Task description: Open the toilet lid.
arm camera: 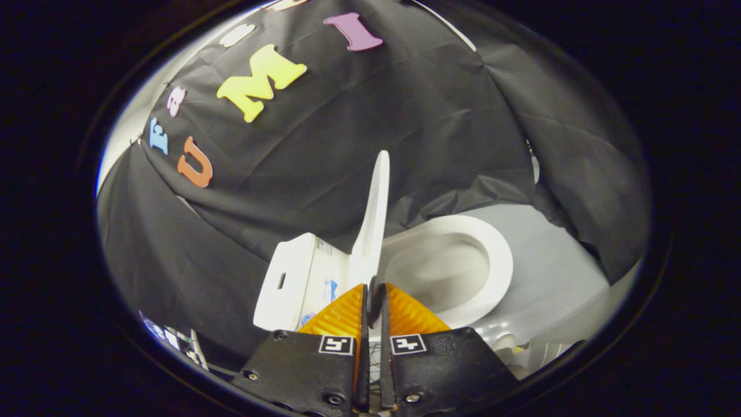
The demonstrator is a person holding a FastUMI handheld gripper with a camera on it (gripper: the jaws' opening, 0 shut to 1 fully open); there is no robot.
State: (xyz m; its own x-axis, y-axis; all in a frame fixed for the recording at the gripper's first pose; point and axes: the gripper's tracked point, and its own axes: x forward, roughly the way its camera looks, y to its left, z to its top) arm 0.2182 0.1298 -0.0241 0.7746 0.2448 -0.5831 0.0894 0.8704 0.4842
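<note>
Black cloth hangs behind everything and covers the whole background; it is the wall of the booth. Low down at the far left, beside the gripper's body, something small and striped lies against the cloth, but it is cut off and I cannot tell what it is.

Next comes the white tank of the toilet, seen from an angle, with a dark slot on its side. Its lower part is hidden behind the left finger.

The lid is raised. It stands nearly upright and edge-on, so only its thin white rim shows, rising from just ahead of the fingertips to the cloth above. Its lower end goes down between the two fingers. The gripper is nearly closed, with only a narrow gap, and both fingers seem to press on the lid's edge, though the contact itself is hard to see.

To the right of the lid, the seat lies flat around the open bowl. The near part of the bowl is covered by the right finger.

Beyond is pale grey floor. Some small objects beside the right finger are too blurred to name.
</note>
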